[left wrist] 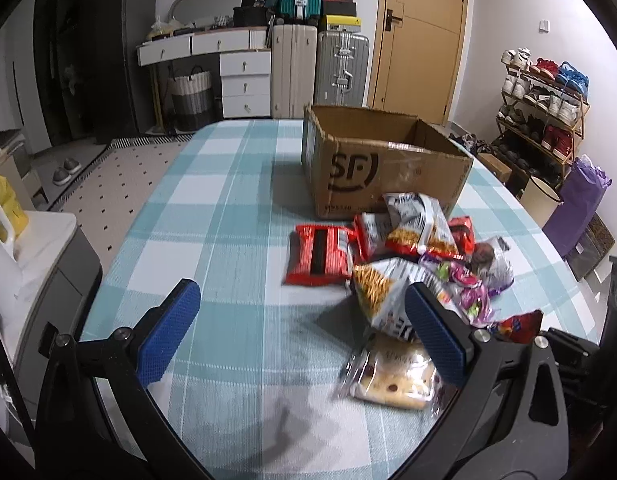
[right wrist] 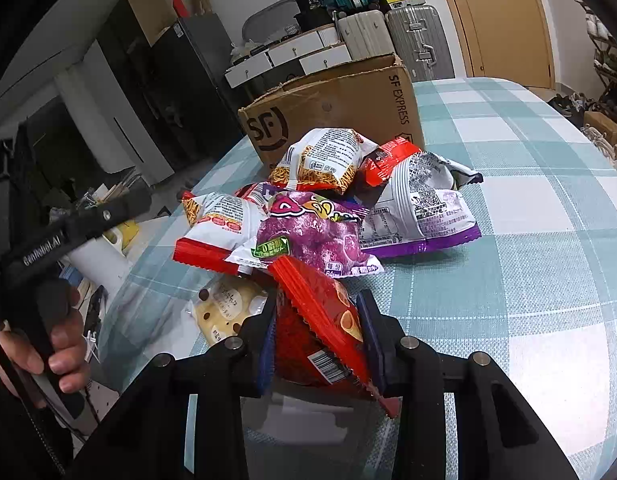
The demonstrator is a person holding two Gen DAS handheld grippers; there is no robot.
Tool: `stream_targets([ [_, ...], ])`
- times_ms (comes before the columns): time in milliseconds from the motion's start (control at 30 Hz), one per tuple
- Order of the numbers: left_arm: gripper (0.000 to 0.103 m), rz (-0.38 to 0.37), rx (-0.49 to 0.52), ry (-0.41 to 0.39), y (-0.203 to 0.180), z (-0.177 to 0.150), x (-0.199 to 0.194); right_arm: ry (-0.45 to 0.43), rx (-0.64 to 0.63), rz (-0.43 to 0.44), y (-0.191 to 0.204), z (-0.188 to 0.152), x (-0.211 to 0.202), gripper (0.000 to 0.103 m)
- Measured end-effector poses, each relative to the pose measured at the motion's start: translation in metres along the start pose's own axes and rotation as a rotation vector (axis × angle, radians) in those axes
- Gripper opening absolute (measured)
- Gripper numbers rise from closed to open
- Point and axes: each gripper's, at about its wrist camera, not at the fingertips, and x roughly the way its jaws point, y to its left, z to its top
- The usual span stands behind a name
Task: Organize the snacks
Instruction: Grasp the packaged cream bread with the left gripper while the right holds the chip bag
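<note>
Two tongs: right tongs (right wrist: 318, 340) clamp red snack bag (right wrist: 320, 320); left tongs (left wrist: 304, 332) agape.

Left half of the checked table (left wrist: 212, 208) is bare, open passage from near edge to far edge. Cardboard box (left wrist: 384, 168) stands far centre-right, top open, tall walls blocking a low approach. Snack pile (left wrist: 412, 256) crowds the cloth just in front of the box, touching its near wall. Right of the pile, in the right wrist view, bare cloth again. Bread pack (left wrist: 392, 376) lies near, beside the pile.
</note>
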Motion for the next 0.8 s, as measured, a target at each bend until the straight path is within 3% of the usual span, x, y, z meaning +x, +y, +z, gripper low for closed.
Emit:
stream_targets([
  [800, 0.102, -0.125, 0.069, 0.197, -0.039, -0.046, 0.042, -0.049, 0.027, 0.001, -0.012, -0.008, -0.027, 0.035],
])
